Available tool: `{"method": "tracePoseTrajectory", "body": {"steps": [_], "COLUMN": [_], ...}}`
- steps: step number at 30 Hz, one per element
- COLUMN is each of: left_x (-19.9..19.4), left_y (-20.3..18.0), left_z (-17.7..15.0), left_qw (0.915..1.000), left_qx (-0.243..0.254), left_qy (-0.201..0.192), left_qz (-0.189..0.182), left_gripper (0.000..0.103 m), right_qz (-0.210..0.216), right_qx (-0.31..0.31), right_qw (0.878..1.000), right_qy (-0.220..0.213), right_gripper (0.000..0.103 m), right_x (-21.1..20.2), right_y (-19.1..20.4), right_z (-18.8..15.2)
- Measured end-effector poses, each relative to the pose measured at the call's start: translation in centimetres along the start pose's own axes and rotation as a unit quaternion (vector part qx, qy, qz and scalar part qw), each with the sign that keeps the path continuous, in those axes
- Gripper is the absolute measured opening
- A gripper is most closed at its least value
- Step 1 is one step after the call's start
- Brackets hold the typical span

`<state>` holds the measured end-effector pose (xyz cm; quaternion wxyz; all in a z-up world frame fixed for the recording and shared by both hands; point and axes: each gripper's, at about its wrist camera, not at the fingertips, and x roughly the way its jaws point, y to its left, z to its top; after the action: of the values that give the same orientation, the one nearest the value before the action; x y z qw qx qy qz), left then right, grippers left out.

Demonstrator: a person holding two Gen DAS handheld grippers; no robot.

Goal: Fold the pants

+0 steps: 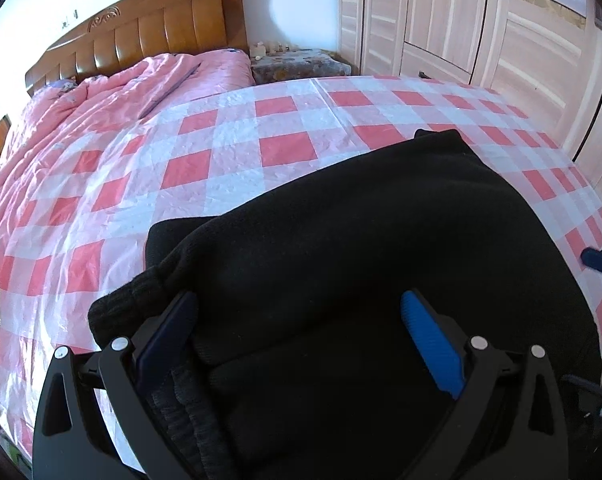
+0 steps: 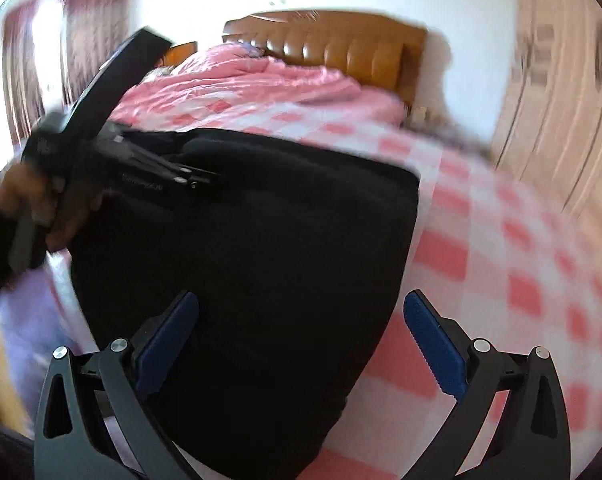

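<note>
Black pants [image 1: 341, 240] lie folded in a thick stack on the pink-and-white checked sheet [image 1: 221, 152], ribbed cuffs [image 1: 129, 304] at the near left. My left gripper [image 1: 301, 312] hovers open over the near end of the stack, blue pads wide apart, nothing between them. In the blurred right wrist view the same pants [image 2: 261, 240] fill the middle. My right gripper [image 2: 301, 316] stands open above their near right edge, one pad over the cloth and the other over the sheet [image 2: 501, 260]. The left gripper [image 2: 189, 176], held by a hand [image 2: 29, 200], rests at the pants' far left corner.
A pink quilt [image 1: 101, 96] is bunched at the wooden headboard [image 1: 153, 28]. A nightstand [image 1: 301, 64] and pale wardrobe doors [image 1: 481, 40] stand on the right of the bed. A blue fingertip of the other gripper [image 1: 601, 262] shows at the right edge.
</note>
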<state>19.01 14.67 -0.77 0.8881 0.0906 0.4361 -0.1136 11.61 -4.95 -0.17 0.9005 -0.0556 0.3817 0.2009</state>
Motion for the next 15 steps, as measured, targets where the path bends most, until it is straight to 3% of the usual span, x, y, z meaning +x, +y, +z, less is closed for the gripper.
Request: {"method": "tracePoseTrajectory", "body": {"steps": [2, 5, 8, 11, 15], "left_x": [0.0, 0.0, 0.0, -0.1, -0.2], "left_y": [0.0, 0.0, 0.0, -0.1, -0.2], "left_z": [0.0, 0.0, -0.1, -0.1, -0.1], "left_qw": [1.0, 1.0, 1.0, 0.9999, 0.9999], "left_qx": [0.0, 0.0, 0.001, 0.004, 0.003], "left_qy": [-0.001, -0.001, -0.001, -0.003, -0.004], "left_qz": [0.002, 0.002, 0.003, 0.009, 0.014], "left_gripper": [0.101, 0.101, 0.102, 0.102, 0.102], "right_qz": [-0.005, -0.036, -0.03, 0.008, 0.003], "right_qx": [0.011, -0.032, -0.043, 0.003, -0.005], "right_qw": [1.0, 0.999, 0.999, 1.0, 1.0], "right_qy": [0.004, -0.024, -0.009, 0.004, 0.003], "right_gripper": [0.099, 0.099, 0.099, 0.099, 0.099], "right_x": [-0.6, -2.2, -1.2, -0.7, -0.8], "right_y": [-0.2, 1.4, 1.5, 0.0, 0.4], "right_z": [0.3, -0.3, -2.1, -2.3, -2.3]}}
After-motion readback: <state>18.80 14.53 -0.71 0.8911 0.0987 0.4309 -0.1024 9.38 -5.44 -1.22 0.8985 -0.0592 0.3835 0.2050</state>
